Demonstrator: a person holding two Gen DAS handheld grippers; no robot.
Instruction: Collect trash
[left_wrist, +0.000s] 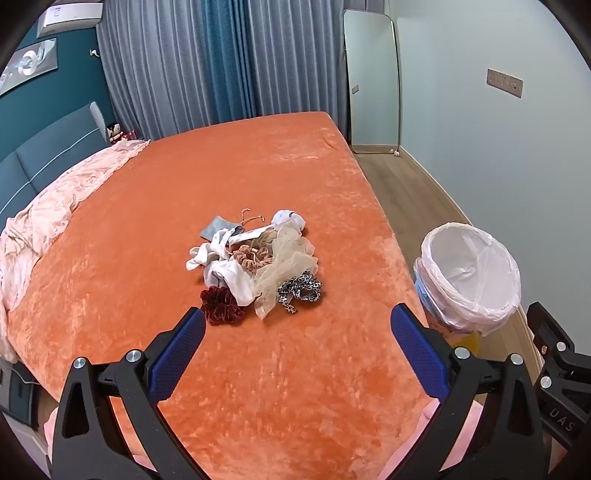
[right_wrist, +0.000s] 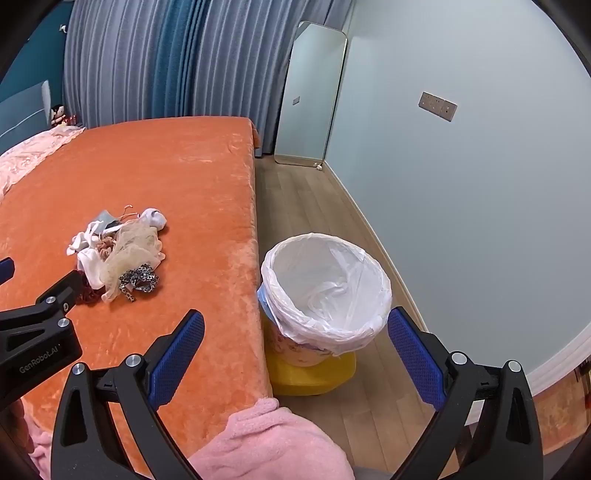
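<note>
A small pile of trash (left_wrist: 255, 258) lies mid-bed on the orange bedspread (left_wrist: 184, 192): white cloth pieces, a beige mesh net (left_wrist: 284, 258), a dark red scrunchie (left_wrist: 221, 304), a leopard-print scrunchie (left_wrist: 301, 290) and a grey pouch. The pile also shows in the right wrist view (right_wrist: 118, 254). A bin with a white liner (right_wrist: 325, 291) stands on the floor beside the bed, also seen in the left wrist view (left_wrist: 469, 273). My left gripper (left_wrist: 297, 325) is open and empty, just short of the pile. My right gripper (right_wrist: 295, 328) is open and empty above the bed edge and bin.
A pink quilt (left_wrist: 55, 206) lies bunched at the bed's left. The bin sits on a yellow stool (right_wrist: 314, 373) on the wooden floor (right_wrist: 314, 206). A mirror (right_wrist: 314, 99) leans on the wall. Pink fleece (right_wrist: 266, 443) shows at the near edge.
</note>
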